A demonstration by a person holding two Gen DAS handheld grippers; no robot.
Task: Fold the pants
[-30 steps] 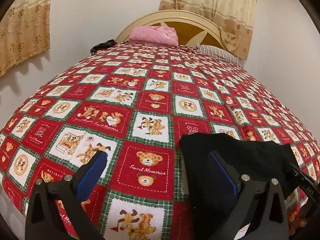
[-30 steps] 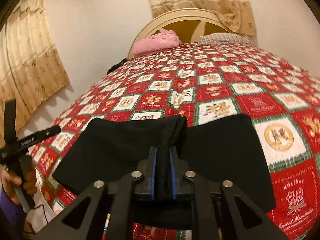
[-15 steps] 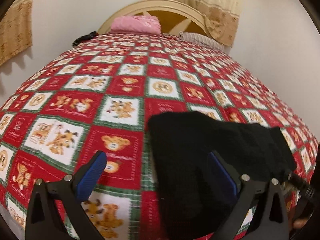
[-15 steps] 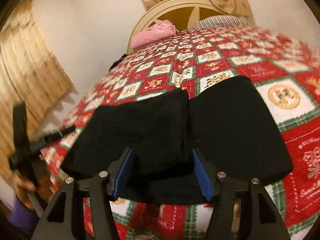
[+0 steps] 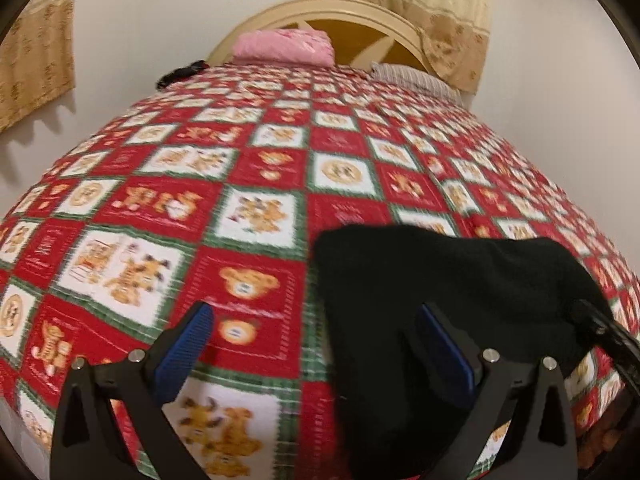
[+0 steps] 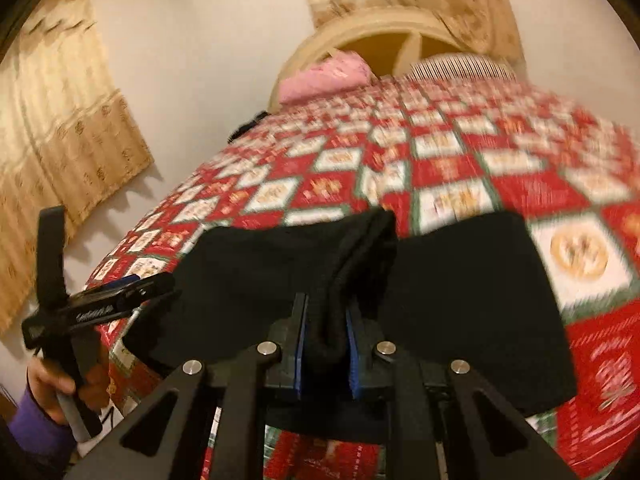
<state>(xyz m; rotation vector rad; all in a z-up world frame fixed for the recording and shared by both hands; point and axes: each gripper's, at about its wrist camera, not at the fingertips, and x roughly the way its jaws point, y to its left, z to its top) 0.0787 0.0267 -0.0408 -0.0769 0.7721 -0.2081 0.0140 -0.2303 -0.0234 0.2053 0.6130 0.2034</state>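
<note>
A bed with a red, white and green teddy-bear quilt point(image 5: 256, 200) fills both wrist views. Folded black pants point(image 6: 460, 280) lie on the quilt at the near edge of the bed, the end away from the headboard point(image 5: 340, 12).

In the right wrist view, the right gripper point(image 6: 325, 344) is closing, and its blue pads point(image 6: 301, 344) already press on a bunched ridge of the pants that rises between them. The rest of the pants spreads flat on the quilt to both sides of that ridge and just beyond the fingertips, toward the headboard. This view is blurred.

In the left wrist view, the left gripper point(image 5: 316, 340) is wide open and holds nothing. Its left finger point(image 5: 188, 340) hangs over bare quilt; its right finger point(image 5: 444, 344) is in front of the pants, whose left edge falls between the two fingers. Whether the fingers touch the cloth cannot be told.

In the right wrist view, the left gripper appears at the pants' left edge, held by a hand point(image 6: 60, 380) in a purple sleeve point(image 6: 36, 424).

At the headboard lie a pink pillow point(image 5: 284, 46) and a striped pillow point(image 5: 412, 78). Beige curtains point(image 5: 400, 8) hang behind it.
</note>
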